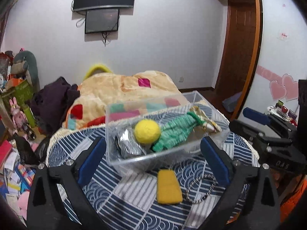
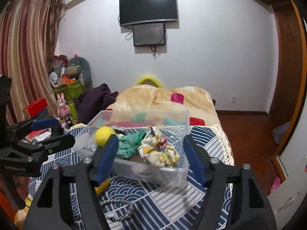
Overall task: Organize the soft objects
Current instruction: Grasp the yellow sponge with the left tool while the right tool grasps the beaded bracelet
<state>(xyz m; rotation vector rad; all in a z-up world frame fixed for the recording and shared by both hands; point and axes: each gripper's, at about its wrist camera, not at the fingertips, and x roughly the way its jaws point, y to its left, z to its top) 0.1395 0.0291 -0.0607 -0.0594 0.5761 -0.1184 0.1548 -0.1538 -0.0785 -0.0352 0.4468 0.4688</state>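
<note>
Both grippers, left gripper point(image 1: 153, 159) and right gripper point(image 2: 151, 159), hover spread and empty before the clear bin point(image 1: 134, 158) — which already holds the yellow ball point(image 1: 147, 131) and green knit point(image 1: 173, 134) — while the yellow pad point(image 1: 168, 186) and cord loop point(image 1: 200, 188) lie just below the left fingers, seemingly next.

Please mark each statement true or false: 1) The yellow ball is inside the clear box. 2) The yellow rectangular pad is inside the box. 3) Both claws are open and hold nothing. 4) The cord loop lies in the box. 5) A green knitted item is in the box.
1) True: the yellow ball is in the clear box.
2) False: the yellow pad lies on the patterned cloth before the box.
3) True: left claw, right claw.
4) False: the cord loop lies beside the pad.
5) True: green knitted item.
</note>
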